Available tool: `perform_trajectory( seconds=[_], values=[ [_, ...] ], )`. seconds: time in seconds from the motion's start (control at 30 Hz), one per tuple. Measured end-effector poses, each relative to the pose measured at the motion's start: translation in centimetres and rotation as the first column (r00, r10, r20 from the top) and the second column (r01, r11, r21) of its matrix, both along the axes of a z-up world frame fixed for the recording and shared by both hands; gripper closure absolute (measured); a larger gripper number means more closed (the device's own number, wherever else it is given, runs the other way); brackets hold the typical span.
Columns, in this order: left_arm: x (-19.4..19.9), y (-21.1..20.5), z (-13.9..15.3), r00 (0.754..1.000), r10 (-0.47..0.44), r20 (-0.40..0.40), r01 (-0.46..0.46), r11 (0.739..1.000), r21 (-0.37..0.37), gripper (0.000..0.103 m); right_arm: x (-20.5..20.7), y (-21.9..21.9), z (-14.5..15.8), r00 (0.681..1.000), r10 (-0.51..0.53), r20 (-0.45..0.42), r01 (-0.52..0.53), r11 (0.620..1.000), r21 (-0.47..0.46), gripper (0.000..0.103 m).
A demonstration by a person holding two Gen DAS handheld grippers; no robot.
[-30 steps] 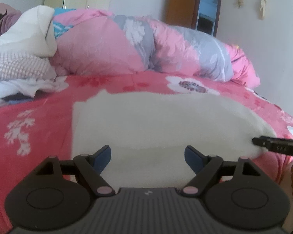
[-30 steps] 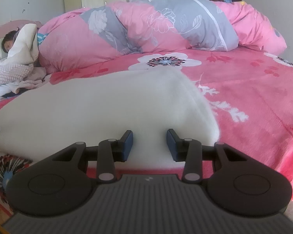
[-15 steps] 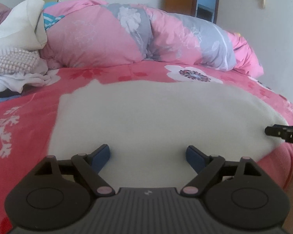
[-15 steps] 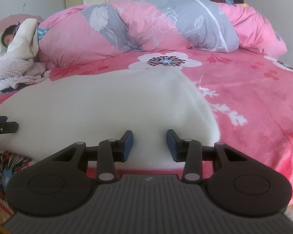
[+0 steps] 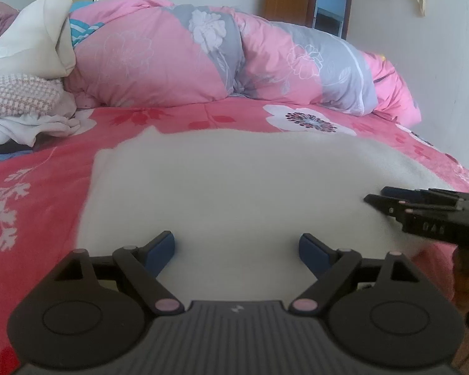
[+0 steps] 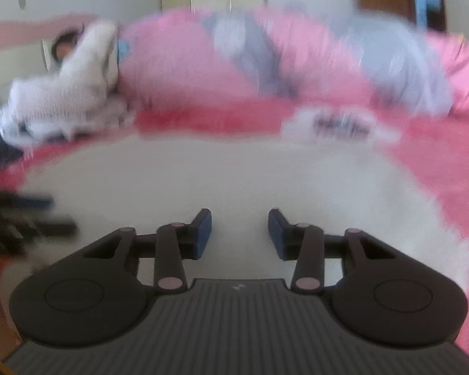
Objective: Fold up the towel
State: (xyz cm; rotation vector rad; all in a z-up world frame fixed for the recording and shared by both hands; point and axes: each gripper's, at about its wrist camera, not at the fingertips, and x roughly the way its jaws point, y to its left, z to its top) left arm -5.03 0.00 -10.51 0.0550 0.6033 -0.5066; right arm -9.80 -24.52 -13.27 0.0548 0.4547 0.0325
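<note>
Across the whole near ground lies the bed (image 5: 40, 172), pink with a flower print, and on it the white towel (image 5: 234, 181) spreads flat from just under my jaws to the middle of the bed. Far behind it a rolled quilt (image 5: 178, 65) in pink and grey runs from left to right. At the far left a person (image 6: 65, 48) lies beside a heap of white clothes (image 5: 25, 62); my left view cuts most of that off at the frame edge.

My left jaws (image 5: 236, 250) stand wide apart over the near edge of the towel, with nothing pressed between the blue pads; whether the tips touch the cloth I cannot tell. My right jaws (image 6: 239, 231) stand apart more narrowly, also over the towel and gripping nothing.

My left view is sharp and shows my right jaws (image 5: 387, 200) coming in from the right over the towel's right part. My right view is smeared with blur: the quilt's print and the towel's edges run together, and my left jaws (image 6: 43, 215) at the left edge are only a dark streak.

A brown door (image 5: 306, 3) stands in the far wall.
</note>
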Motion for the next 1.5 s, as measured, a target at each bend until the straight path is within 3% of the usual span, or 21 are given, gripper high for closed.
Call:
perform_trajectory(
  seconds=[0.27, 0.47, 0.7, 0.83, 0.9, 0.97, 1.3, 1.5],
  values=[
    [-0.3, 0.0, 0.7, 1.000, 0.004, -0.002, -0.004, 1.000, 0.006, 0.016, -0.1, 0.1, -0.7, 1.000, 0.012, 0.015, -0.012, 1.000, -0.009, 0.062],
    [-0.5, 0.2, 2.9, 0.998, 0.015, 0.060, -0.015, 1.000, -0.002, 0.016, -0.3, -0.1, -1.2, 1.000, 0.016, 0.026, -0.016, 1.000, -0.001, 0.062],
    [0.7, -2.1, 4.1, 0.995, -0.038, 0.092, 0.040, 0.999, -0.017, 0.016, -0.3, 0.0, -1.3, 0.999, 0.016, 0.031, -0.016, 1.000, 0.001, 0.062],
    [2.0, -3.5, 2.6, 0.997, -0.059, 0.059, 0.059, 0.998, -0.004, 0.016, -0.2, 0.2, -1.2, 0.999, 0.013, 0.030, -0.013, 1.000, -0.001, 0.062],
    [3.2, -4.0, 1.0, 0.999, -0.045, 0.000, 0.045, 0.999, 0.019, 0.015, -0.2, 0.2, -1.2, 1.000, 0.012, 0.029, -0.012, 1.000, -0.003, 0.062],
    [3.5, -3.6, 0.1, 0.999, -0.042, -0.001, 0.042, 0.999, -0.013, 0.014, -0.2, 0.2, -1.2, 1.000, 0.010, 0.028, -0.010, 1.000, -0.003, 0.062],
    [4.1, -3.3, 0.3, 0.998, -0.052, -0.040, 0.051, 0.998, -0.022, 0.013, 0.7, 0.5, 1.0, 0.999, -0.006, -0.052, 0.005, 1.000, -0.019, 0.060],
    [4.4, -3.5, 0.6, 0.997, -0.039, -0.065, 0.038, 0.999, -0.018, 0.012, 2.4, 0.7, 2.9, 0.999, -0.015, -0.032, 0.013, 0.998, -0.065, 0.057]
  ],
)
